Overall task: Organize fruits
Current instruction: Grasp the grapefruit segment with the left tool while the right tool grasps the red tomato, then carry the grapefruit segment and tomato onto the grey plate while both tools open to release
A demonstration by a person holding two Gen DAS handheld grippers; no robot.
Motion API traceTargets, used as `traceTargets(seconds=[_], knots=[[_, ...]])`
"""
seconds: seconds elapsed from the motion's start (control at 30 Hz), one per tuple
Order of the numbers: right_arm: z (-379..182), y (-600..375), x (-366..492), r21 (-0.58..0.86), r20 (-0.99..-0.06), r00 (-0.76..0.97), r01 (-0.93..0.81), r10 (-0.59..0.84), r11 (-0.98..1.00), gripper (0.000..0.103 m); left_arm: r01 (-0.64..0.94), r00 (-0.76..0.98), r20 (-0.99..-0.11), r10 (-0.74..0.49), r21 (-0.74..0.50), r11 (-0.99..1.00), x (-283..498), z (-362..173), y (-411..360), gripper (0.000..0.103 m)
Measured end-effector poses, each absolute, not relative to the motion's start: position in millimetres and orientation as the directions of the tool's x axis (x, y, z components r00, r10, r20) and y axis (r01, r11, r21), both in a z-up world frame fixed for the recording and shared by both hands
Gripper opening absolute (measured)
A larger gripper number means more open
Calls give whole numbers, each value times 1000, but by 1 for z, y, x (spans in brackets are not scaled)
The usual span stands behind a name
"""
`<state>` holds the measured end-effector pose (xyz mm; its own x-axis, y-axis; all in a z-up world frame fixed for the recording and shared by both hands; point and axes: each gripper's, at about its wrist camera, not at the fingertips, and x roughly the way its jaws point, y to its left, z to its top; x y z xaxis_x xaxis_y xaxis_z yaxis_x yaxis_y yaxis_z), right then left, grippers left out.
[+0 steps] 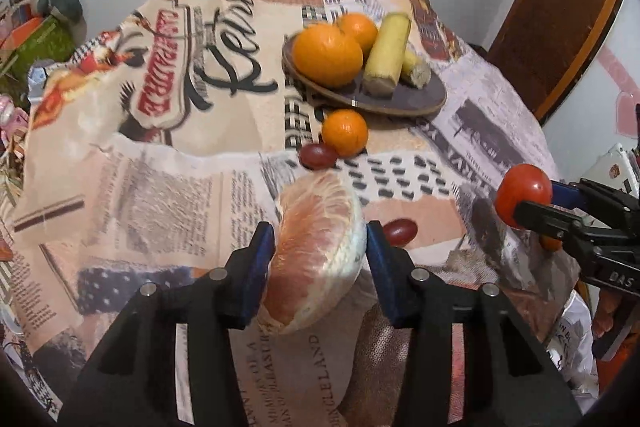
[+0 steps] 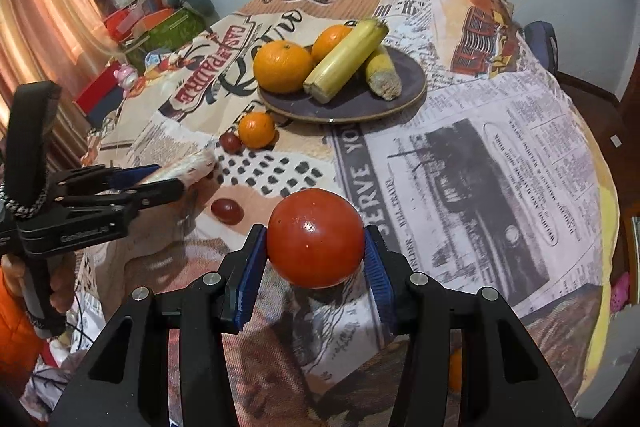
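My left gripper (image 1: 320,239) is shut on a peeled pink pomelo segment (image 1: 316,255) and holds it above the table; it also shows in the right wrist view (image 2: 188,169). My right gripper (image 2: 316,239) is shut on a red tomato (image 2: 315,238), also seen at the right of the left wrist view (image 1: 524,195). A dark plate (image 1: 420,99) holds two oranges (image 1: 328,55) and two banana pieces (image 1: 386,55). A small orange (image 1: 345,132) and a red grape (image 1: 318,155) lie in front of the plate. Another grape (image 1: 400,231) lies nearer.
A newspaper-print cloth (image 2: 480,155) covers the round table. Clutter with boxes and a green bag (image 2: 160,23) sits past the table's left edge by a curtain (image 2: 44,19). A wooden chair back (image 1: 560,7) stands at the far right.
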<state>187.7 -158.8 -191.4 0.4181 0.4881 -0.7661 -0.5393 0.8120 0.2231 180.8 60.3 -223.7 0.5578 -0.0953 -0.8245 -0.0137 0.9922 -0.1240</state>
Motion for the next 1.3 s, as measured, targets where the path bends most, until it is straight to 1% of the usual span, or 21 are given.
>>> traceTargets(seconds=[0.3,0.37,0.43,0.5,0.73,0.97,1.3], knots=[[-176,-163,201,220,-737,460,-529,495,819,45,1,624,-776,-96,-122,993,186,-196,57,44],[-172,-164,205,221,-731,468,-525,496,822,45,11,633,-767,-105,-126,992,189,-190,55,27],[-170,-165,209,222,-725,477,-520,496,825,45,11,635,-765,-102,-123,992,194,-186,54,25],[-168,-166,213,225,-721,481,-518,498,825,45,24,635,-762,-123,-139,990,200,-186,53,24],[-169,-164,224,233,-717,479,-520,506,822,45,32,646,-754,-119,-129,991,210,-184,51,23],[-168,-163,238,224,-714,490,-515,499,827,45,39,678,-723,-131,-143,989,225,-167,57,23],[-156,-166,268,215,-688,532,-501,495,838,45,60,733,-670,-114,-104,993,264,-137,52,23]])
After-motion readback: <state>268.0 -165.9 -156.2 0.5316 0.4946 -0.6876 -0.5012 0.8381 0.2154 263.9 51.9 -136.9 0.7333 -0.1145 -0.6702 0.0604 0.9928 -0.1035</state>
